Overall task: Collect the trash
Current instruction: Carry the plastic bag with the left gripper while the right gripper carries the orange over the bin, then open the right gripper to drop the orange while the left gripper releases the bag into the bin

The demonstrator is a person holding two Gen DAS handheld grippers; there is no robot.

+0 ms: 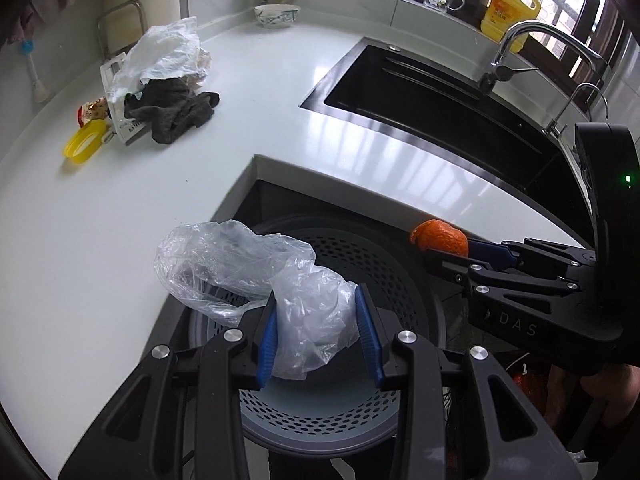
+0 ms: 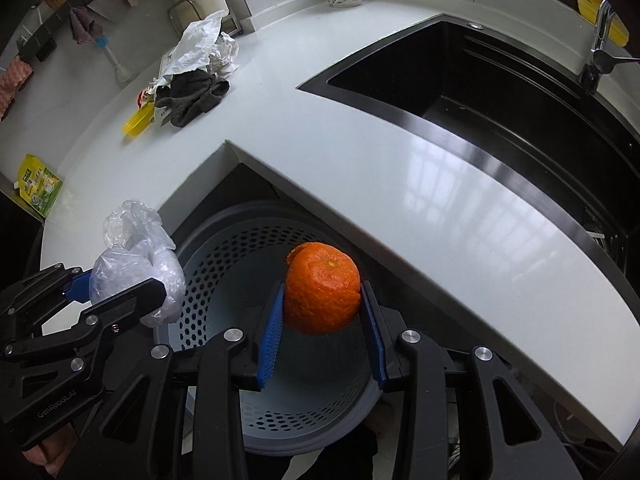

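Countertop [image 2: 360,152] hides the perforated bin's [image 2: 224,264] far rim, seemingly.

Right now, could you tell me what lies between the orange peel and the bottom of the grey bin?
Nothing: in the right wrist view the orange peel hangs above the bin, whose floor looks bare.

1. A perforated bin [image 1: 340,264] sits at lower centre, below the tabletop [image 1: 100,220] corner.
2. The sink [image 1: 420,92] lies upper right.
3. A cloth pile [image 1: 172,112] lies upper left, a bowl [image 1: 277,15] behind.
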